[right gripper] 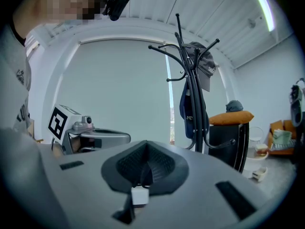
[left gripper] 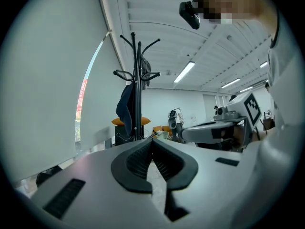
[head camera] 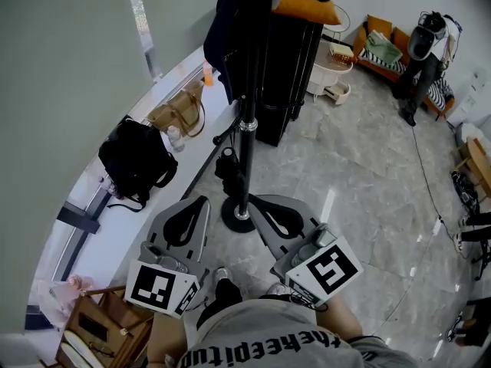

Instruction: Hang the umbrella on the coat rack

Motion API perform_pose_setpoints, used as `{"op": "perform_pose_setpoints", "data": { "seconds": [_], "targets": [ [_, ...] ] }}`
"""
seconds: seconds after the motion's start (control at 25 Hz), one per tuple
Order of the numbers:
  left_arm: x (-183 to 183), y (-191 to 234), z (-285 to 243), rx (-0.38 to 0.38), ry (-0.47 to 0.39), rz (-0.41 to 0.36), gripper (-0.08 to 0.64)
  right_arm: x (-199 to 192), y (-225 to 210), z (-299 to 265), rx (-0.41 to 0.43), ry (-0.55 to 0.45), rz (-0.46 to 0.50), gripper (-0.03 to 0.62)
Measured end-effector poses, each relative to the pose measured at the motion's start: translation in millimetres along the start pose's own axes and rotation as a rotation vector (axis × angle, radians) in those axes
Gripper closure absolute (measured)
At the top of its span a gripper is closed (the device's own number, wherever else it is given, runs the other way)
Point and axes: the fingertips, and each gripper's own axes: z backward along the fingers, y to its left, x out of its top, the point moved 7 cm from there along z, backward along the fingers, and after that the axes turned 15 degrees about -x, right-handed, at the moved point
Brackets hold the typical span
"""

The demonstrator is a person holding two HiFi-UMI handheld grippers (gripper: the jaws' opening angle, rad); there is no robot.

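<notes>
**Both hand-held grippers closed and empty, umbrella on the rack**

Head view: your left hand-held gripper (head camera: pixel 196 208) and right hand-held gripper (head camera: pixel 265 205) sit side by side at lower centre. Each has its jaws pressed together with nothing in them. Between their tips, the round base of the coat rack (head camera: pixel 247 129) stands on the marble floor (head camera: pixel 360 182). The umbrella (head camera: pixel 228 167), a short black folded bundle, hangs from a low hook just left of the pole at centre frame. A dark coat (head camera: pixel 234 21) drapes the top of the rack. At left, a black bag (head camera: pixel 136 159) and a tan handbag (head camera: pixel 178 113) lie on the window ledge (head camera: pixel 123 228).

Left gripper view: your left pads (left gripper: pixel 143 159) meet at the tips at lower centre, with nothing between them. The rack rises at upper centre-left. You cannot pick out the umbrella here.

Right gripper view: your right pads (right gripper: pixel 159 163) are closed on nothing at lower centre. The rack stands right of centre with a grey cap (right gripper: pixel 205 66) on an upper hook.
</notes>
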Motion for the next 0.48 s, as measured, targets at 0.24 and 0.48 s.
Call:
{"op": "perform_pose_setpoints", "data": {
  "seconds": [0.24, 0.48],
  "targets": [
    [-2.0, 3.0, -0.4, -0.014, 0.000, 0.010, 0.545, -0.9, 2.3, -0.4, -0.008, 0.008, 0.014, 0.580],
    [-3.2, 7.8, 0.6, -0.021, 0.000, 0.019, 0.545, 1.2, 5.8, -3.8, -0.014, 0.010, 0.013, 0.581]
  ]
}}
